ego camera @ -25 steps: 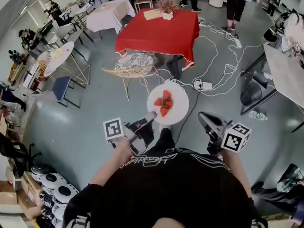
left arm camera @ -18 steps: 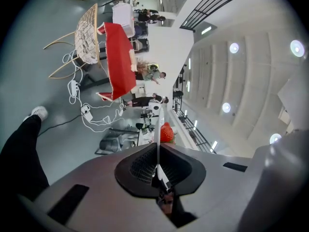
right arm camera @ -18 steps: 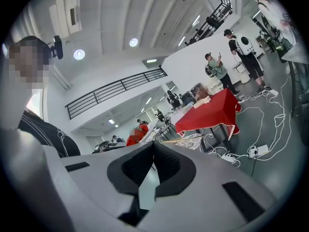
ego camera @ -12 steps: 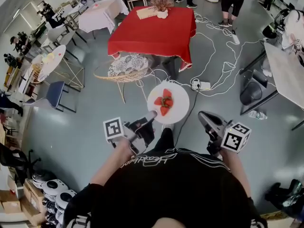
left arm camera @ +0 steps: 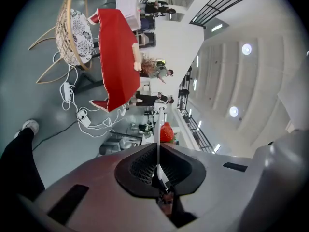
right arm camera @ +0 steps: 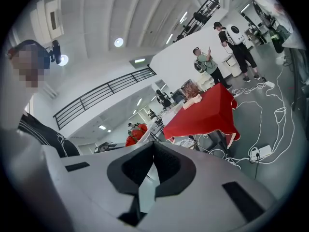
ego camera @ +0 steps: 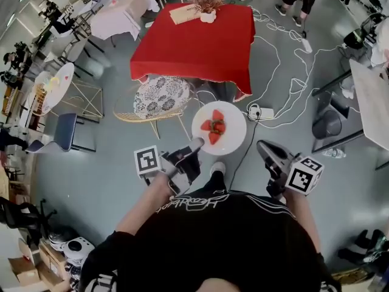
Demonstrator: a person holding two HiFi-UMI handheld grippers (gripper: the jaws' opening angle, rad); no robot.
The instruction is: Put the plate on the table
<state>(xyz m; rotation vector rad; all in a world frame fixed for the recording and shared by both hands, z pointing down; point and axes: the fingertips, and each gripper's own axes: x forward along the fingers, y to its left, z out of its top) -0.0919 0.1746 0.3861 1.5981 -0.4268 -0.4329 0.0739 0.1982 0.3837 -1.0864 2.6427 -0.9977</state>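
Note:
A white plate (ego camera: 230, 137) carrying red strawberries (ego camera: 214, 127) hangs over the grey floor, level, in front of the person. My left gripper (ego camera: 196, 144) is shut on its near-left rim. In the left gripper view the plate (left arm camera: 158, 124) shows edge-on between the pads, with a strawberry (left arm camera: 166, 132) beyond. My right gripper (ego camera: 263, 147) is shut and holds nothing, off to the right of the plate. The red-clothed table (ego camera: 194, 41) stands ahead; it also shows in both gripper views as a red table (left arm camera: 118, 57) and red table (right arm camera: 205, 112).
A wicker chair (ego camera: 159, 97) with a patterned cushion stands between me and the table. White cables and a power strip (ego camera: 262, 111) lie on the floor at right. A dried-flower vase (ego camera: 206, 5) sits on the table's far end. People stand further back.
The person has walked forward: the red table and wicker chair have come nearer in the head view. The plate stays gripped by the left gripper; the right gripper keeps its place.

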